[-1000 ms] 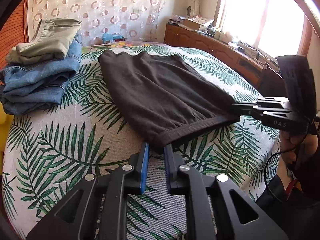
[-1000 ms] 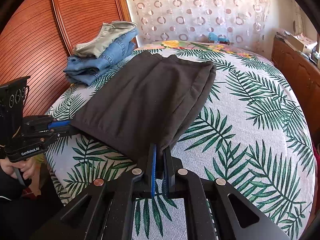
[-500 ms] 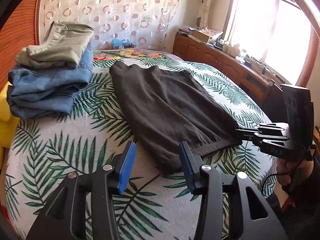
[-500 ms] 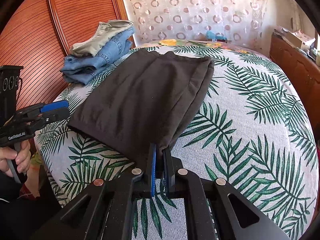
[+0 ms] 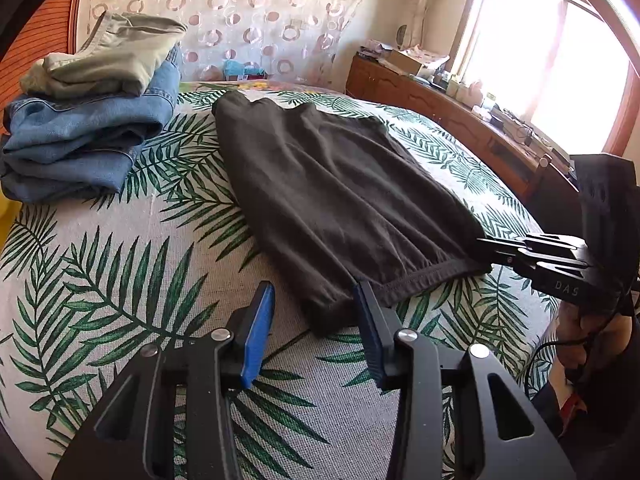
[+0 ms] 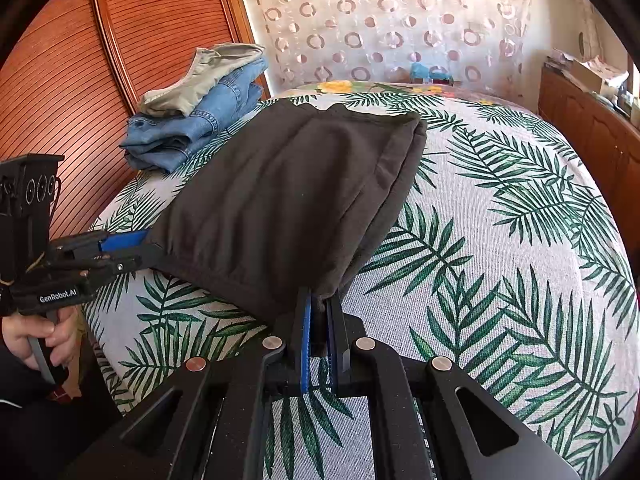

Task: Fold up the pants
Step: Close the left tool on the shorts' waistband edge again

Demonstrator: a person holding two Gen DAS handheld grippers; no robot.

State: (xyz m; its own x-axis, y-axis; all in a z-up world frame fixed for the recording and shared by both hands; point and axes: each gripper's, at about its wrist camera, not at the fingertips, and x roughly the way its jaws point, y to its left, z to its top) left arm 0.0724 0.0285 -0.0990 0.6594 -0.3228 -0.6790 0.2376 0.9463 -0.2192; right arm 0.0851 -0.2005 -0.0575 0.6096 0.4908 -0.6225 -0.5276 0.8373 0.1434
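Dark brown pants [image 5: 332,196] lie folded lengthwise on a bed with a palm-leaf cover; they also show in the right wrist view [image 6: 288,200]. My left gripper [image 5: 314,300] is open, its blue pads on either side of the near left waistband corner, which lies loose on the bed. My right gripper [image 6: 319,300] is shut on the other waistband corner and holds it slightly raised. The right gripper also shows at the right of the left wrist view [image 5: 486,246]; the left one [image 6: 136,246] appears at the left of the right wrist view.
A stack of folded jeans and khaki pants [image 5: 88,120] sits at the bed's far left, by a wooden headboard [image 6: 100,60]. A wooden dresser [image 5: 460,120] under a bright window runs along the right. A patterned curtain [image 5: 240,12] hangs behind the bed.
My left gripper opened and let go of the waistband corner, which dropped onto the bed. My right gripper stayed shut on its corner.
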